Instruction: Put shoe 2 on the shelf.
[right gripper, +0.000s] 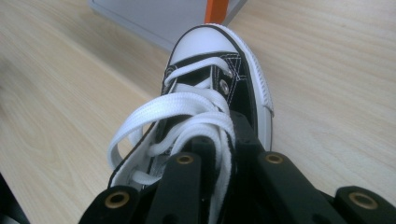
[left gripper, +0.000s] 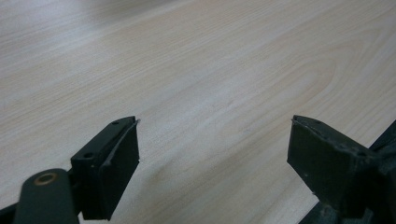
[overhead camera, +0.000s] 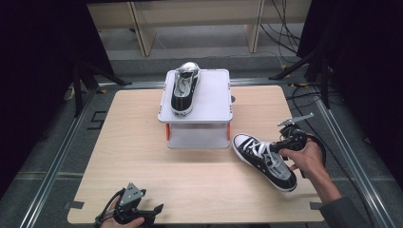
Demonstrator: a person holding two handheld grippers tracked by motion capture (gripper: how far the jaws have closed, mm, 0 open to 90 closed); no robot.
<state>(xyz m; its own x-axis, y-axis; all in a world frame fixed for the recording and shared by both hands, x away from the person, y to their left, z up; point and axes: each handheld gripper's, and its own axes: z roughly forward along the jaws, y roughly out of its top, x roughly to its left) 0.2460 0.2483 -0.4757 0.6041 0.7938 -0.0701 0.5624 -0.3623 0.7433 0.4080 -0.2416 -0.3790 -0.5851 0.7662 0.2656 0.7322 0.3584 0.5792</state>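
- High view: the right gripper (overhead camera: 288,141) is gripping the sneaker (overhead camera: 263,160) on the bench (overhead camera: 142,156), right of the grey stand (overhead camera: 197,108), which is carrying a second sneaker (overhead camera: 184,88). The canvas is looking light and soft, the laces floppy; the tongue or collar seems the firmest hold.
- Left gripper view: the left gripper (left gripper: 212,149) is hovering over bare wood, its fingers (left gripper: 116,163) standing wide apart, well away from the sneaker.
- Right gripper view: the fingers (right gripper: 187,186) are sitting together, clamping the tongue and laces, the toe cap pointing away from them.
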